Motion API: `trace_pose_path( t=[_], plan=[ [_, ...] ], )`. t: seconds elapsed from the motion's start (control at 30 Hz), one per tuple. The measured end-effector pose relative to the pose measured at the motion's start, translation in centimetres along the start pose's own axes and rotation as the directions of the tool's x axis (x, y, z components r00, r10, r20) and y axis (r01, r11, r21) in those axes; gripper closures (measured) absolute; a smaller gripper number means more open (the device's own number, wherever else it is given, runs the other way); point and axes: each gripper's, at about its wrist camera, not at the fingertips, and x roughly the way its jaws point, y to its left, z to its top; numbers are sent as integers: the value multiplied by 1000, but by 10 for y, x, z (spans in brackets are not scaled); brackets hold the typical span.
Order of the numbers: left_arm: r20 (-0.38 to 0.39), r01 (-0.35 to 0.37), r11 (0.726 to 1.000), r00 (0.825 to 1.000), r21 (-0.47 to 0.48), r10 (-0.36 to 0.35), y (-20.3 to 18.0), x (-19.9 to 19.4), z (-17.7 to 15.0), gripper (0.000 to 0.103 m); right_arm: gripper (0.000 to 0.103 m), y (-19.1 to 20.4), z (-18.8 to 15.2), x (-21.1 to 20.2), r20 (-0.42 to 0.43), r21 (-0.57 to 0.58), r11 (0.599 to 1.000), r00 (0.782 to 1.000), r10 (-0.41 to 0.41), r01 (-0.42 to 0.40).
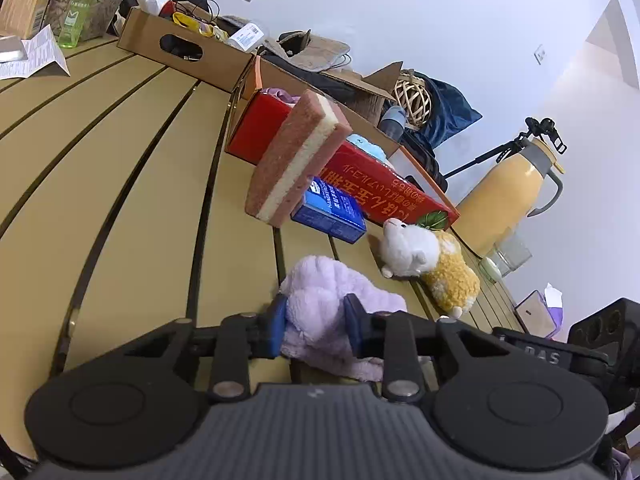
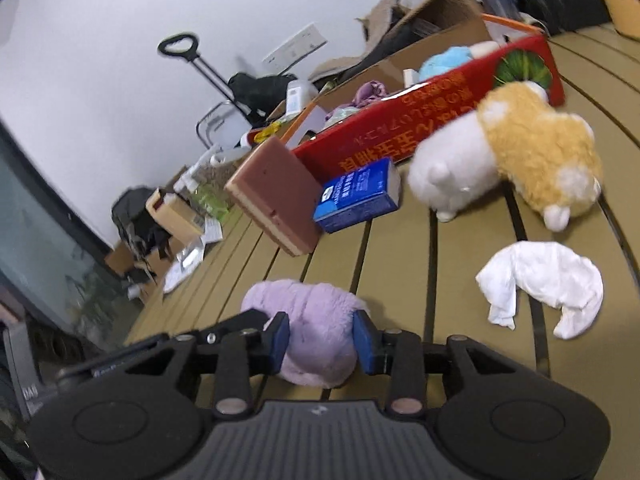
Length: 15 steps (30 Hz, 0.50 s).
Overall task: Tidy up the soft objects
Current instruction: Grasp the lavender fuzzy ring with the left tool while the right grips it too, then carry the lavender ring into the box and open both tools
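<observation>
Left gripper (image 1: 315, 322) clenched on the purple plush (image 1: 332, 300), blue pads pressing both sides; plush rests on the slatted table (image 1: 132, 184). Right gripper (image 2: 322, 340) also straddles the purple plush (image 2: 312, 332), pads touching its sides, grasping it. Beyond: sponge (image 1: 298, 158) leaning on a blue box (image 1: 330, 210), red box (image 1: 384, 184) behind them. Yellow-white plush (image 2: 516, 152) lies beside the red box (image 2: 420, 124). White cloth (image 2: 544, 284) crumpled on the table, apart from the plush.
</observation>
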Motion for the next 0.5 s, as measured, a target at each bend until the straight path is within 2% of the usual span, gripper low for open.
trace_pose_path(
  t=[0.07,0.13,0.2,0.27,0.4,0.5],
  plan=[
    [11,13,1000,1000,5,-13,-5,-2,2,78,86,-2,0,0,8,14,1000,1000,3,-3],
    [29,50,999,998,5,-50,-18,-7,11,79,89,-1,3,-2,17,7,1000,1000,8,-8],
    [85,95,994,991,48,-99,-39,-16,32,79,90,7,14,-10,37,-10,1000,999,18,-18],
    [116,134,987,983,88,-144,-60,-18,67,79,90,18,36,-31,101,-66,997,994,45,-38],
    [60,157,962,983,224,-174,-104,16,158,78,90,43,118,-50,195,-213,977,979,63,-20],
    [15,96,930,994,354,-109,-131,68,212,78,90,51,187,-35,211,-290,955,978,6,57]
  ],
)
